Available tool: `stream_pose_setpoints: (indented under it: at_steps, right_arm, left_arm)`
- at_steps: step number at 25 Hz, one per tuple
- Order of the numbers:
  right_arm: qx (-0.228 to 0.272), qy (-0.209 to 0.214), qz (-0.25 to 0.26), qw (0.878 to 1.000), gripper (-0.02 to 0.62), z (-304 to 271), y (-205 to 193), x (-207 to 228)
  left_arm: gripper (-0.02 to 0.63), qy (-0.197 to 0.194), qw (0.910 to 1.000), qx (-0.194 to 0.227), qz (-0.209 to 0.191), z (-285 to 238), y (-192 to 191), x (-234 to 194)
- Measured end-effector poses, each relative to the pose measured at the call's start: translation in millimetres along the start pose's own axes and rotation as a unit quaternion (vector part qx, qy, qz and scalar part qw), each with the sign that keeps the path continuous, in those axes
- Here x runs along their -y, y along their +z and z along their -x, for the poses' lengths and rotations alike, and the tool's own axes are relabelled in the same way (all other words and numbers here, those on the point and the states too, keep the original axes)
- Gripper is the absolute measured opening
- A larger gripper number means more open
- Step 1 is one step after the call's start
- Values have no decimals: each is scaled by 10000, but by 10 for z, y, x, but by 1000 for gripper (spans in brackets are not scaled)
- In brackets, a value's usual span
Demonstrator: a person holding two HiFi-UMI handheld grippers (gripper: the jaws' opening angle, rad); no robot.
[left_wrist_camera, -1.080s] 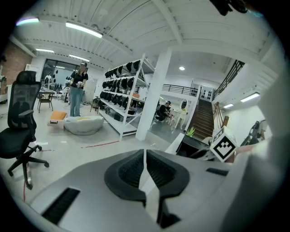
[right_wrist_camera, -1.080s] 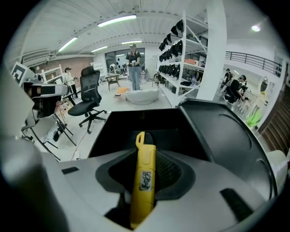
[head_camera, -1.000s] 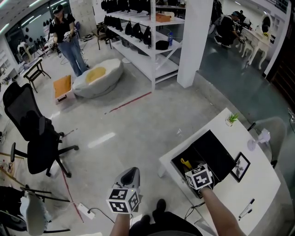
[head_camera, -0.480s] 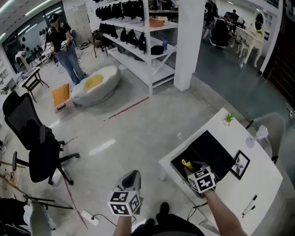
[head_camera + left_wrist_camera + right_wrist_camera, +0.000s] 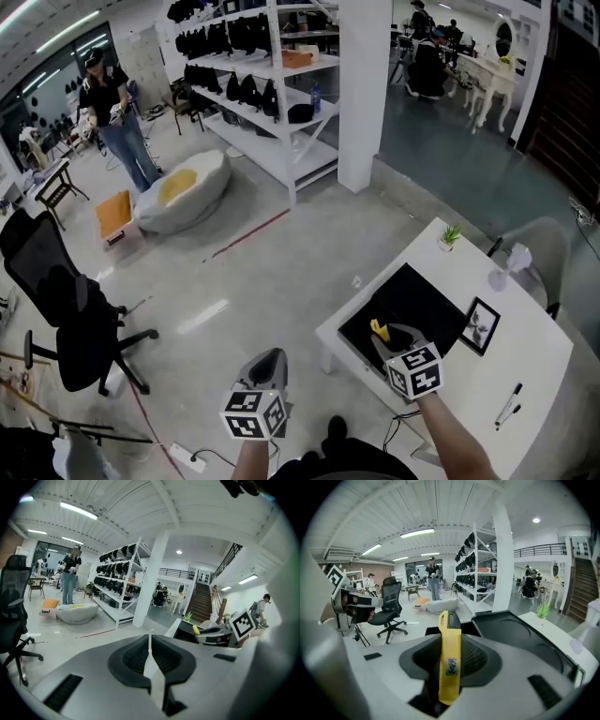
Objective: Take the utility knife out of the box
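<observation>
A yellow utility knife stands upright between the pads of my right gripper, which is shut on it. In the head view the knife pokes out of that gripper above the open black box on the white table. The box's lid lies flat behind it. My left gripper hangs over the floor left of the table; its jaws are shut with nothing between them.
On the table stand a small potted plant, a framed picture, a white glass and pens. A black office chair is at the left. White shelving, a pillar and a person stand beyond.
My right gripper has risen with the yellow knife, lifting it up out of the box. The head camera has shifted a little; the left gripper stays about where it was.
</observation>
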State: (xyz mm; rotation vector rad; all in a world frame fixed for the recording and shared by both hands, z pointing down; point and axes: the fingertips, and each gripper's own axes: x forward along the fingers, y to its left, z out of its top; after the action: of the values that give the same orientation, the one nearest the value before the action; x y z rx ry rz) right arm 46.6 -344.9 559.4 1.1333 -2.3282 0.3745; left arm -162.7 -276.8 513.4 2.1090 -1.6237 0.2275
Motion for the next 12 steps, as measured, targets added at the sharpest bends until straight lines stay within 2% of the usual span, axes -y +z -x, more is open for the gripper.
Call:
stream_pose_setpoints:
  at_steps: [6, 12]
  right_arm:
    - [472, -254, -79, 9985, 126, 228, 168, 50]
    - [1067, -496, -428, 9921, 126, 558, 430, 120]
  left_arm:
    - [23, -268, 9996, -16, -113, -51, -12, 170]
    - [23, -552, 9981, -30, -282, -95, 17, 392]
